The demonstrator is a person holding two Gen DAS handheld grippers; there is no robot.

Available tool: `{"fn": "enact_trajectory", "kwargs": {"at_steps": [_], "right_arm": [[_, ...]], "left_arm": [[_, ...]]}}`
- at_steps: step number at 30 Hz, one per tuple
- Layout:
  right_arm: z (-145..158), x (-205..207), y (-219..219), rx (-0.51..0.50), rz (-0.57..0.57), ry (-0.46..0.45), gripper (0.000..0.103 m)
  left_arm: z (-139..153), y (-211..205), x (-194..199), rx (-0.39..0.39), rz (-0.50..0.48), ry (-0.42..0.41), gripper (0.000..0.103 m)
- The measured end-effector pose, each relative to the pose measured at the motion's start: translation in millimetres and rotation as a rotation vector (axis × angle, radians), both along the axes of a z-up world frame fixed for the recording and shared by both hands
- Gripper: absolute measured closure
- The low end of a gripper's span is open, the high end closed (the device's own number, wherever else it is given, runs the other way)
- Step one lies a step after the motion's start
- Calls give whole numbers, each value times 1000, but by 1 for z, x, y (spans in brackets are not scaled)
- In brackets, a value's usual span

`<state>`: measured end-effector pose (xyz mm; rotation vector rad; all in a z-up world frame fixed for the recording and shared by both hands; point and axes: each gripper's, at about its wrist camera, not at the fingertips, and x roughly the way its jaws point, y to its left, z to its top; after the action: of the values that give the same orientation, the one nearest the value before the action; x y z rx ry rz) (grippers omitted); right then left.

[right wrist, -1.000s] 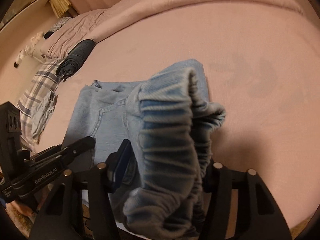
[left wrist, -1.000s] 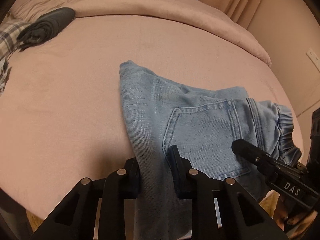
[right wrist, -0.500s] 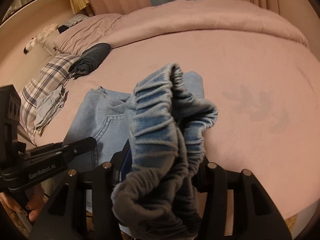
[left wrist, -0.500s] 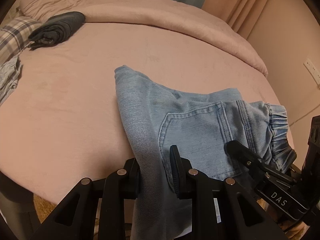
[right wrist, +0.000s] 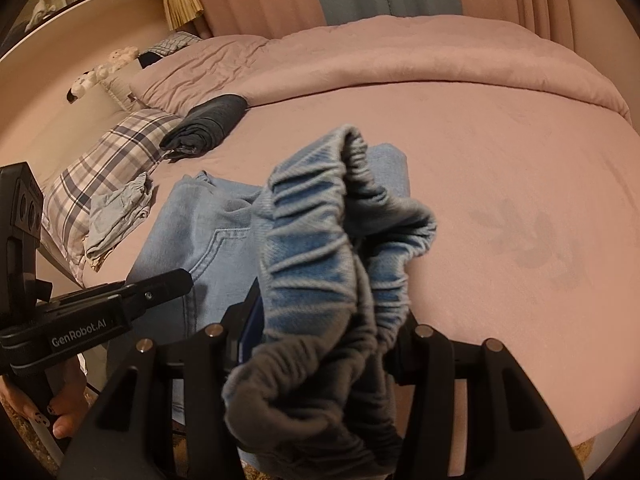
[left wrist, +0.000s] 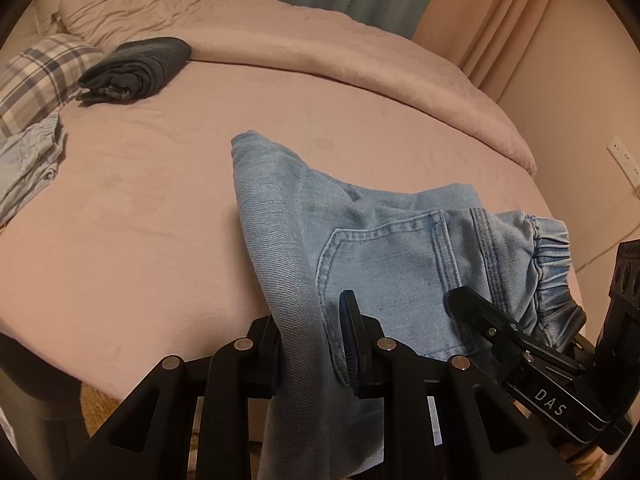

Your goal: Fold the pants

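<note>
Both grippers lifted nearer | left gripper (left wrist: 310,344) fingers pinch twill jeans (left wrist: 360,248); right gripper (right wrist: 324,332) grips ruched waistband (right wrist: 320,248)

From my left wrist view the pants (left wrist: 360,248) lie on the bed (left wrist: 160,208) at centre, their near edge hanging over the bed's front edge between my left gripper (left wrist: 310,340) fingers at 6 o'clock. The waistband (left wrist: 548,264) sits at 3 o'clock, just behind my right gripper (left wrist: 520,344) at 4 o'clock. A folded garment (left wrist: 136,66) lies at 10 o'clock, well apart from the pants, beside a pillow (left wrist: 40,76) to its left. A crumpled cloth (left wrist: 28,164) lies at 9 o'clock, in front of that pillow. A rolled-back duvet (left wrist: 360,60) runs behind everything from 11 to 2 o'clock.
</note>
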<state>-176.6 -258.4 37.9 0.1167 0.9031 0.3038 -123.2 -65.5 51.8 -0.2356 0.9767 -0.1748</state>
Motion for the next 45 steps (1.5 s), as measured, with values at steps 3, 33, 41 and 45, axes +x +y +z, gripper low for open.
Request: {"fn": "enact_trajectory", "kwargs": {"at_steps": [3, 33, 41, 45], "right_arm": [[2, 1, 4, 0, 9, -3, 52], [18, 0, -12, -5, -88, -21, 52], [23, 8, -20, -13, -145, -25, 52], [21, 18, -23, -34, -162, -21, 52]], "left_arm": [[4, -3, -6, 2, 10, -10, 80], [19, -21, 14, -31, -68, -36, 80], [20, -33, 37, -39, -102, -39, 80], [16, -40, 52, -28, -118, -31, 80]]}}
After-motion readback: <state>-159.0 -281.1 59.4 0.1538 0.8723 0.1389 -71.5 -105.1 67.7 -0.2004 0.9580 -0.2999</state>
